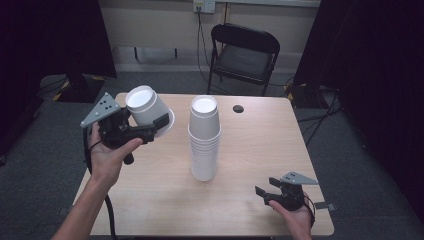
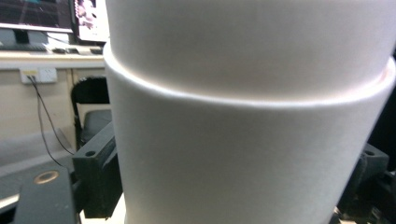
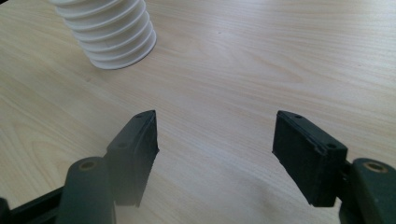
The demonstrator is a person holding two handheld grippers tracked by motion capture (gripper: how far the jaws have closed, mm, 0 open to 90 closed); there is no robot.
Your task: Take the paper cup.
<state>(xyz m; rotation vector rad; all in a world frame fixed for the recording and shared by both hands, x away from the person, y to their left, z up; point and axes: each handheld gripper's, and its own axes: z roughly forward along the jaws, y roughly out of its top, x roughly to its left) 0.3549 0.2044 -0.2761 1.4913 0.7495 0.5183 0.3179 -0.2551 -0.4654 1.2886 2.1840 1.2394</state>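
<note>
My left gripper is shut on a white paper cup, held tilted above the table's far left with its base toward the camera. In the left gripper view the cup sits very close between the black fingers; a ridge runs across its wall. A tall stack of white cups stands upside down in the middle of the wooden table. My right gripper rests low near the front right edge, open with nothing between its jaws. The right gripper view has the stack's base ahead to the left of that gripper.
A black folding chair stands beyond the table's far edge. A small dark round spot marks the tabletop at the back. Dark curtains hang on both sides. Monitors on a desk appear behind the cup.
</note>
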